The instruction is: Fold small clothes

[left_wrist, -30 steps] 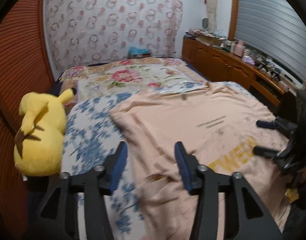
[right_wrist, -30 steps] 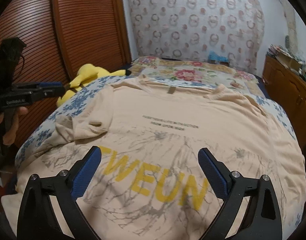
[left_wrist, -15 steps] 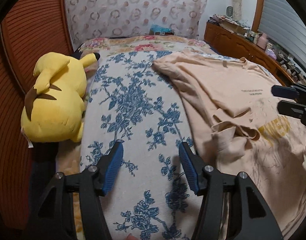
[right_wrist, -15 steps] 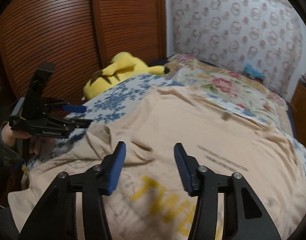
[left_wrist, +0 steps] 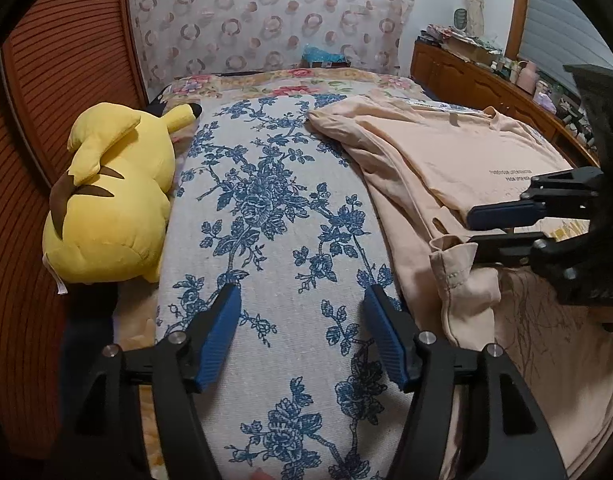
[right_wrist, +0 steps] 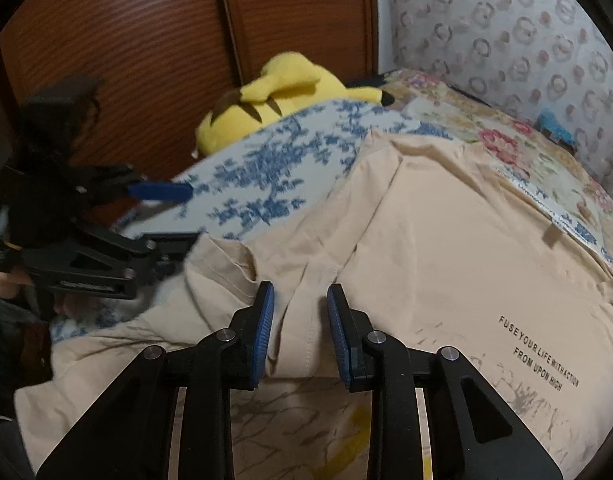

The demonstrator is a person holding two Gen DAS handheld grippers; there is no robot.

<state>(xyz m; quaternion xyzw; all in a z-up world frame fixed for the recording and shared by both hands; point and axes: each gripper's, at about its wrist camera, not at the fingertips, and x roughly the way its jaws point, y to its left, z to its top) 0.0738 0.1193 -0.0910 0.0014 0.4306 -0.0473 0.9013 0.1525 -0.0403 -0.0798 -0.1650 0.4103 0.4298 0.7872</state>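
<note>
A peach T-shirt with black lettering lies spread on the bed, its left sleeve folded inward. It also shows in the right wrist view. My left gripper is open and empty above the blue floral blanket, left of the shirt. My right gripper is partly open, its blue pads on either side of a fold of the sleeve; it is not closed on the cloth. It shows from the side in the left wrist view.
A yellow plush toy lies at the bed's left edge by the wooden louvred doors. A floral bedspread covers the far end. A cluttered wooden cabinet runs along the right.
My right gripper has moved down and left onto the folded sleeve and its jaws have narrowed. My left gripper has stayed open over the floral blanket, shifting slightly.
</note>
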